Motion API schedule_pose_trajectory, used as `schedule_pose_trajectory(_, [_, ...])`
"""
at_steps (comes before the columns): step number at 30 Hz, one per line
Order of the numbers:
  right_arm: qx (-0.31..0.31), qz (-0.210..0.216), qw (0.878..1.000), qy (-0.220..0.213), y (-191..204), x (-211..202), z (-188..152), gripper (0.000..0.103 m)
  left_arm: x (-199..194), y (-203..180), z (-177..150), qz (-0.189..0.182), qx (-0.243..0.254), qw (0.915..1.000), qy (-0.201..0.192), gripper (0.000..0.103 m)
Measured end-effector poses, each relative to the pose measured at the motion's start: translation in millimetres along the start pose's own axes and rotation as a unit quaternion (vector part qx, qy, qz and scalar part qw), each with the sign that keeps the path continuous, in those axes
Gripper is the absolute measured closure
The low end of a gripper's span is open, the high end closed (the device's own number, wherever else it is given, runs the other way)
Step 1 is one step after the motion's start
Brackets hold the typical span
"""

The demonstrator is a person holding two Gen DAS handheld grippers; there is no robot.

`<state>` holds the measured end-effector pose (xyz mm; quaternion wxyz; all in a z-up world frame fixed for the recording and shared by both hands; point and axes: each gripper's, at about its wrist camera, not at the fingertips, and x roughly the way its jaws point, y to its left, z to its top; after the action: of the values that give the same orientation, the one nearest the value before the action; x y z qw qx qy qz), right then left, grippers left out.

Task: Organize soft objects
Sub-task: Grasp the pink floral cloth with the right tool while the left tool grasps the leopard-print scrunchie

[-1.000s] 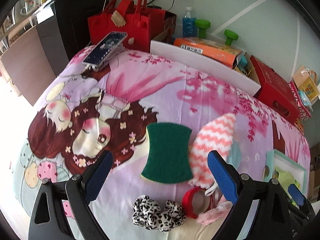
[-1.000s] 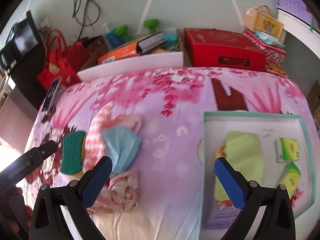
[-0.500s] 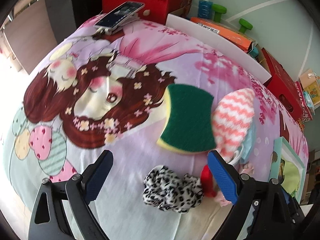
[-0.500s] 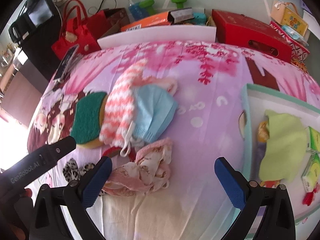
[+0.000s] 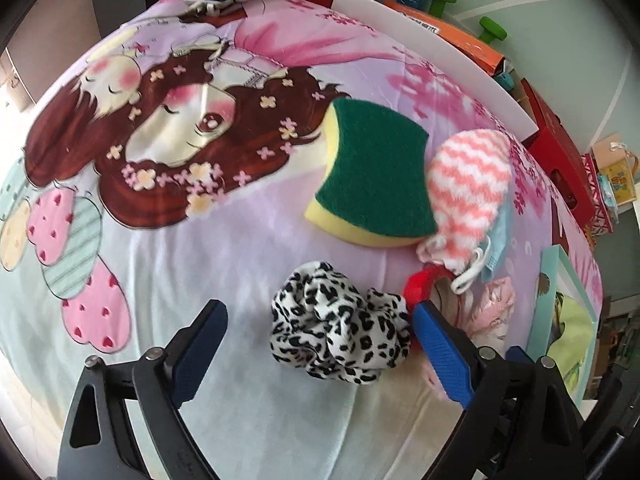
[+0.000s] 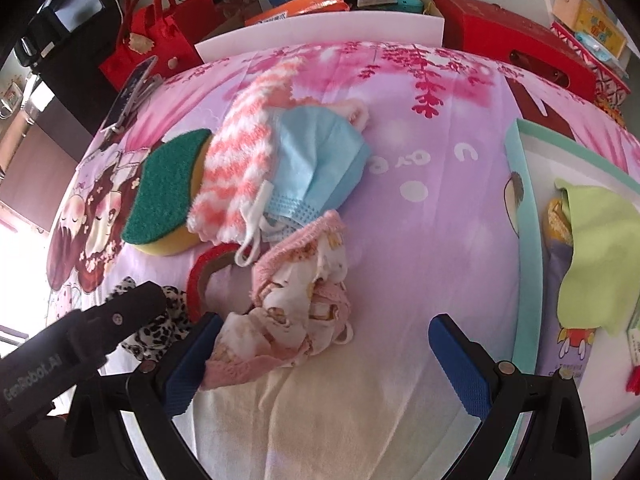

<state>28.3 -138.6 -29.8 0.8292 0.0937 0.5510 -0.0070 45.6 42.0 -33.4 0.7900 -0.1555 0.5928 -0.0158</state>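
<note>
Hovering with jaws apart, left gripper point(image 5: 316, 338) over leopard scrunchie point(image 5: 340, 326), right gripper point(image 6: 324, 346) over pink cloth point(image 6: 296, 304)

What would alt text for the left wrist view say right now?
The open left hand-held gripper hangs over a leopard-print scrunchie on a cartoon-print sheet. Past it lie a green sponge, a pink-striped fuzzy sock and a red band.
</note>
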Motion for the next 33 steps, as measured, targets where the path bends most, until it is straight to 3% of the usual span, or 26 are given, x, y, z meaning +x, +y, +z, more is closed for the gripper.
schedule_pose_trajectory(4, [0.002, 0.007, 1.0, 0.006, -1.8, 6.9, -1.5, 0.001, 1.6, 0.8, -2.6, -0.011, -0.005, 0.9999, 0.005, 0.024])
schedule_pose_trajectory(7, [-0.002, 0.012, 1.0, -0.001, 0.4, 6.4, -1.3, 0.007, 4.3, 1.3, -3.0, -0.02, -0.009, 0.9997, 0.01, 0.035])
schedule_pose_trajectory(14, [-0.017, 0.032, 0.999, -0.007, 12.7, 7.0, -0.3, 0.033, 7.8, -0.4, -2.8, -0.03, -0.006, 0.9995, 0.01, 0.047])
schedule_pose_trajectory(19, [-0.018, 0.054, 0.998, -0.009, 14.7, 6.3, -0.5, 0.053, 10.8, 1.0, -2.6, -0.052, -0.014, 0.9985, 0.013, 0.062])
schedule_pose_trajectory(20, [-0.017, 0.055, 0.998, -0.009, 15.0, 6.5, -0.3, 0.06, 11.0, 0.6, -3.0, -0.052, -0.011, 0.9985, 0.014, 0.063])
schedule_pose_trajectory(24, [-0.013, 0.061, 0.998, -0.004, 14.4, 8.3, 0.2, 0.068, 9.2, 1.6, -3.3, -0.061, -0.012, 0.998, 0.012, 0.069])
schedule_pose_trajectory(33, [-0.009, 0.06, 0.998, -0.015, 5.1, -5.7, 0.3, 0.082, -2.4, 1.6, -0.1, -0.066, -0.008, 0.9977, -0.013, 0.072])
